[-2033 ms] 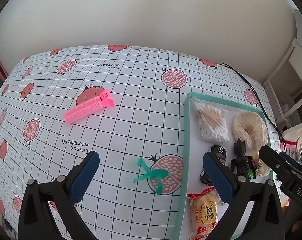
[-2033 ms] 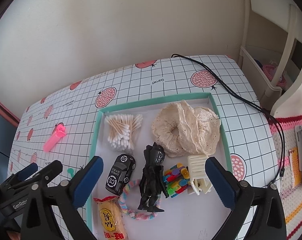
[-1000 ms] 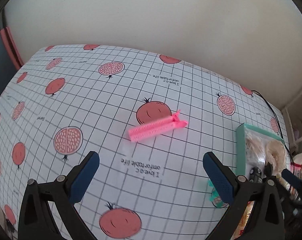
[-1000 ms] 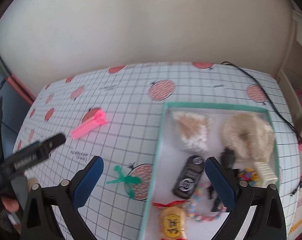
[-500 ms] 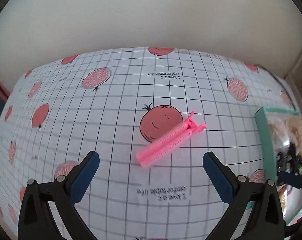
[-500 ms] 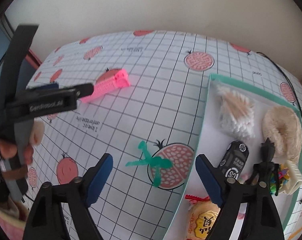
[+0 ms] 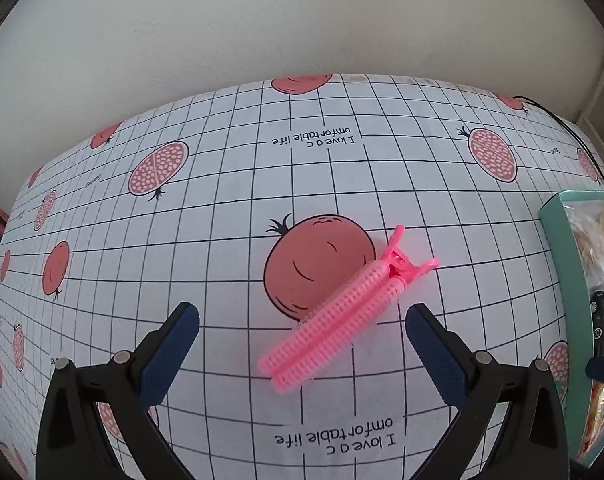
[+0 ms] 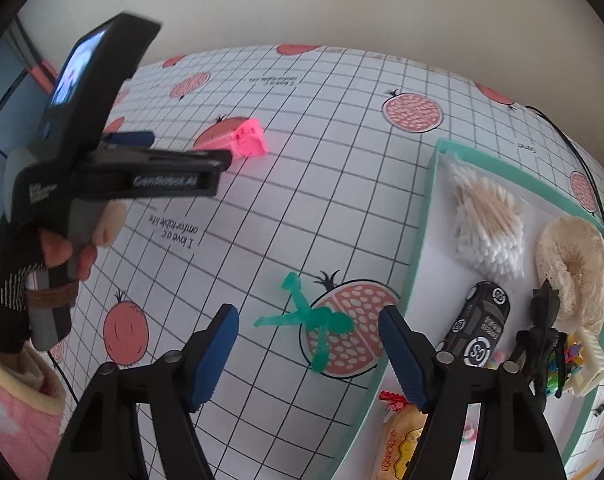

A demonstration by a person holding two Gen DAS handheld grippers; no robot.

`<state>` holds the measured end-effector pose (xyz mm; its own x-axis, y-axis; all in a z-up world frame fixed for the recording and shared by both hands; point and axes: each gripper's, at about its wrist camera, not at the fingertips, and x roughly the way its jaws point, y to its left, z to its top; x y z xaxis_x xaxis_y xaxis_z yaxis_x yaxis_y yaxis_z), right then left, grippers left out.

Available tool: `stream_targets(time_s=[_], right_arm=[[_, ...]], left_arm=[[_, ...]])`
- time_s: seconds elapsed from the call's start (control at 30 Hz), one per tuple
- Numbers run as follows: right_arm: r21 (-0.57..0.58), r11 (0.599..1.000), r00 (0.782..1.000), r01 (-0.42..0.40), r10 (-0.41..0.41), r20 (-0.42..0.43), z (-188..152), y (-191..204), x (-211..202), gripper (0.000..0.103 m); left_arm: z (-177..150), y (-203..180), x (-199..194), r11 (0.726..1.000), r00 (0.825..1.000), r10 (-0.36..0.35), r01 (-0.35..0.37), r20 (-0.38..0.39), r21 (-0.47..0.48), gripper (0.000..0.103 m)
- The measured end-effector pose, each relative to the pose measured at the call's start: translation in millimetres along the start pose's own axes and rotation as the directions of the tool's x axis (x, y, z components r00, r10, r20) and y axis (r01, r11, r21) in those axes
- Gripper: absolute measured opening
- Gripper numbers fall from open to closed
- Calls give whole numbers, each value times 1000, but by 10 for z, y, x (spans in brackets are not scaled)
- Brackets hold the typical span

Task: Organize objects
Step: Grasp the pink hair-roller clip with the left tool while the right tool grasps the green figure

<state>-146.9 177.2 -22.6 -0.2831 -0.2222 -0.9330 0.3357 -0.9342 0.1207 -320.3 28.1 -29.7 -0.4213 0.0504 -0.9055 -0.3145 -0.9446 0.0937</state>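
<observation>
Nearest in the right wrist view, the right gripper [image 8: 308, 346] hangs with its fingers apart and empty over the green clip [image 8: 308, 320], which lies flat on the desk [image 8: 342, 184] just outside the teal tray [image 8: 416, 256]; in the left wrist view the left gripper [image 7: 302, 344] likewise has its fingers spread wide, holding nothing, with the near end of the pink hair clip [image 7: 342, 312] lying between them; that clip sits aslant, partly over a printed pomegranate, its pinch tabs pointing away to the right; farther off, the tray already holds cotton swabs [image 8: 488, 220], a lace scrunchie [image 8: 574, 260] and a toy car [image 8: 480, 324]. The likely trouble is the slant: fingers closing across a diagonal, ridged, rounded clip could roll it or squirt it sideways; the thin green clip may be hard to get under and could skid on the slick cloth; both loads heading for one tray could also make the grippers collide.
</observation>
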Motion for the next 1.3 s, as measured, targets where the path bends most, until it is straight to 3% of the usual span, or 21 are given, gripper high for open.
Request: stream_targets(time_s=[0.23, 0.43, 0.5, 0.53, 0.63, 0.7, 0.83, 1.1, 1.3], right_arm=[[14, 1000, 999, 11, -11, -35, -24, -2, 117, 72], [-2, 1000, 999, 14, -14, -45, -22, 51, 174, 67], [-5, 999, 998, 32, -32, -58, -31, 62, 220, 61], [-10, 999, 998, 41, -42, -55, -33, 60, 223, 59], [12, 1000, 998, 26, -26, -49, -21, 20, 206, 58], [10, 1000, 998, 24, -24, -49, -20, 16, 199, 58], [4, 1000, 998, 28, -27, -51, -25, 23, 182, 57], [28, 1000, 999, 0, 1, -41, -44, -53, 129, 55], [65, 997, 999, -36, 38, -23, -50, -102, 68, 46]], left_arm=[[25, -71, 58, 999, 1000, -3, 3, -7, 40, 101], [32, -104, 117, 998, 1000, -5, 6, -19, 56, 93], [36, -108, 108, 998, 1000, -26, 26, -14, 49, 81], [31, -110, 102, 998, 1000, -28, 28, -14, 48, 80], [26, -131, 85, 998, 999, -37, 38, -17, 57, 70], [22, -145, 62, 997, 999, -45, 46, -19, 57, 54], [4, -149, 36, 998, 999, -31, 33, -34, 60, 42], [-171, 12, -127, 997, 999, -30, 27, -39, -77, 30], [-483, 138, -349, 964, 997, -53, 38, -51, -264, 30]])
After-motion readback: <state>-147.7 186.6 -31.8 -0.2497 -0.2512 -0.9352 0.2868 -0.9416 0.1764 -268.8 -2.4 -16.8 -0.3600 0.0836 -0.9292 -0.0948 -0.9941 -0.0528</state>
